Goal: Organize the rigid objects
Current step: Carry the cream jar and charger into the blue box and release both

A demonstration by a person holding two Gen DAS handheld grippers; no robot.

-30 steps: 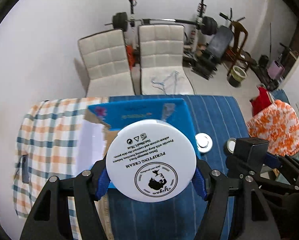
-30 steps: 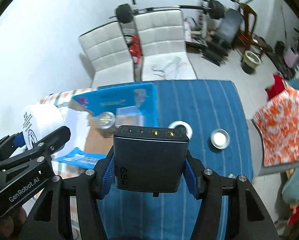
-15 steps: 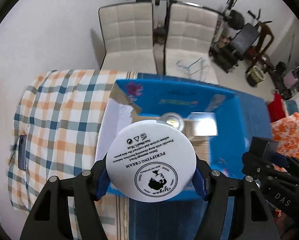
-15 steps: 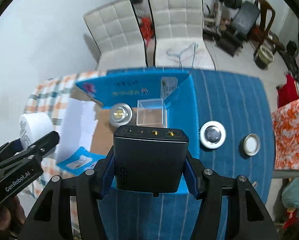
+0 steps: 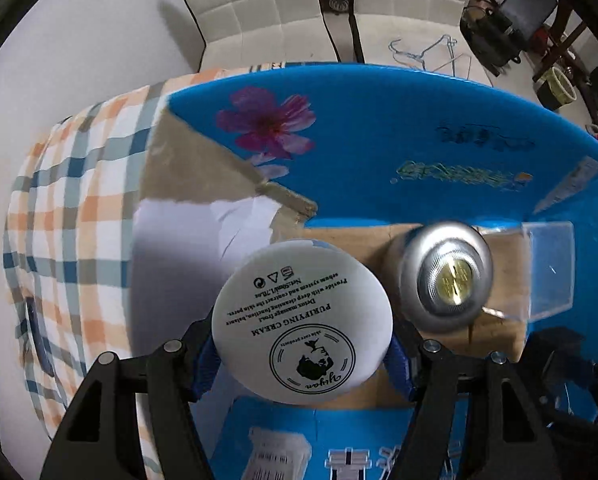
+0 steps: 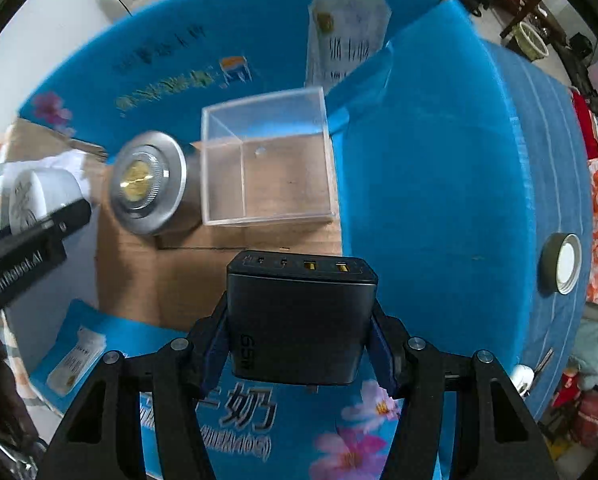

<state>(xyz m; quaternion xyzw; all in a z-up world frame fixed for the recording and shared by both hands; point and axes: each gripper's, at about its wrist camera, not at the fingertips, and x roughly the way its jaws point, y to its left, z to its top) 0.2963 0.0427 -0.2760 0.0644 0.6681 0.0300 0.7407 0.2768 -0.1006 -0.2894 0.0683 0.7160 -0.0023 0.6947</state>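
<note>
My left tool [image 5: 302, 354] pinches a white cream jar [image 5: 302, 322] by its sides, the printed lid facing me, held over the open blue box [image 5: 379, 128]. Just ahead and to the right of that tool, a silver tin [image 5: 445, 276] with a gold centre lies on the box's brown floor, and a clear plastic cube [image 5: 547, 268] sits right beside it, farther right. My right tool [image 6: 301, 354] grips a dark charger [image 6: 299, 320] between its blue pads, ports pointing forward, above the near part of the same box. Well off to the right of that tool, a small round lid [image 6: 563, 264] rests on the blue-striped bench [image 6: 479, 200].
</note>
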